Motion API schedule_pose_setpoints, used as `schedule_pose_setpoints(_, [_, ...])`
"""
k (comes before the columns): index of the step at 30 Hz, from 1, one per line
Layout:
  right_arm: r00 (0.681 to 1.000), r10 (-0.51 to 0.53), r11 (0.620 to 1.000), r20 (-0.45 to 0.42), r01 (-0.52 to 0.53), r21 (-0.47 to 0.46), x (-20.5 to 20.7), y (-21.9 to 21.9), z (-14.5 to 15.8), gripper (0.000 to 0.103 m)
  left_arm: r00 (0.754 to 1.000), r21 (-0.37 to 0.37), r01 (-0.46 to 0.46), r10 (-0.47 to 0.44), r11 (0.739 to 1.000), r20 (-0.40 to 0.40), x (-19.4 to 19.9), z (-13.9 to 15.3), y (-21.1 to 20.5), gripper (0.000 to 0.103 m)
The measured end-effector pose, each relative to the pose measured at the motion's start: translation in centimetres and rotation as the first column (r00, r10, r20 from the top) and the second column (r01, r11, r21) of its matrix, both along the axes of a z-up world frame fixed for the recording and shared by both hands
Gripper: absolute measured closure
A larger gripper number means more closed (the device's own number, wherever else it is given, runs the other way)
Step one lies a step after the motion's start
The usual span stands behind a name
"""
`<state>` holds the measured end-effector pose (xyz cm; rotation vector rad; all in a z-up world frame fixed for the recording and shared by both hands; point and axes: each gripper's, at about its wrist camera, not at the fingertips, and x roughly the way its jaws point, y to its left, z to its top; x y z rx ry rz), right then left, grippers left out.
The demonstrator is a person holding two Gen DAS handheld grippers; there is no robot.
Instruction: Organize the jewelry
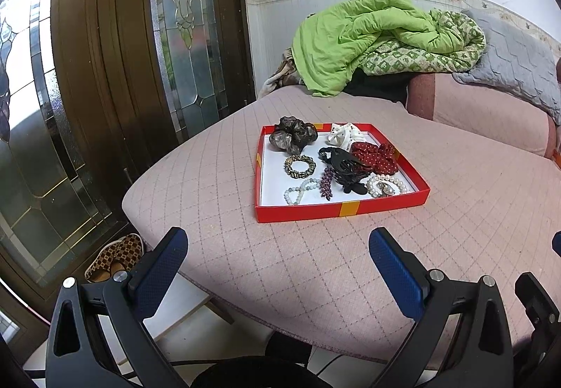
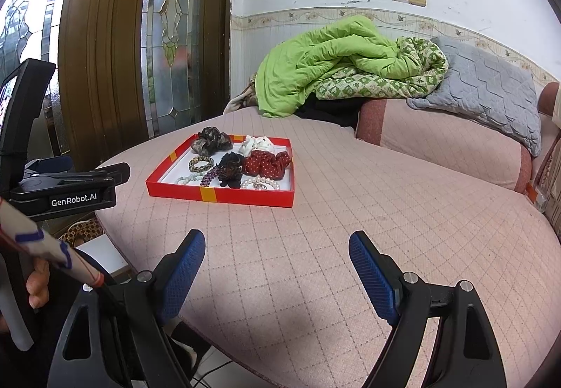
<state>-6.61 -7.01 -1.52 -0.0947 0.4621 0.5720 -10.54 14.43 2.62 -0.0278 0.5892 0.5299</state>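
Observation:
A red tray (image 1: 301,211) (image 2: 224,195) lies on the pink quilted bed. It holds a dark scrunchie (image 1: 293,134), a white scrunchie (image 1: 343,134), a red dotted scrunchie (image 1: 377,158) (image 2: 265,162), a black hair claw (image 1: 342,165), a patterned bracelet (image 1: 299,166), a pale bead bracelet (image 1: 298,191), a purple clip (image 1: 326,182) and a pearl bracelet (image 1: 387,185) (image 2: 260,183). My left gripper (image 1: 277,253) is open and empty, short of the tray. My right gripper (image 2: 277,256) is open and empty, further back and right of the tray.
A green quilt (image 1: 364,37) and a grey pillow (image 2: 487,86) are piled at the far end by the wall. A wood and glass door (image 1: 140,47) stands left. Slippers (image 1: 115,256) lie on the floor past the bed's edge. The left device (image 2: 66,188) shows in the right wrist view.

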Motion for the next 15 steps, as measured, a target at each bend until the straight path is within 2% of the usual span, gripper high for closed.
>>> schedule_pose_setpoints(15, [1.000,0.001,1.000,-0.005,-0.001,0.001,0.12,-0.24,-0.17,0.015,1.000,0.027,0.018,-0.017,0.999,-0.021,-0.07,-0.33,0.57,0.000])
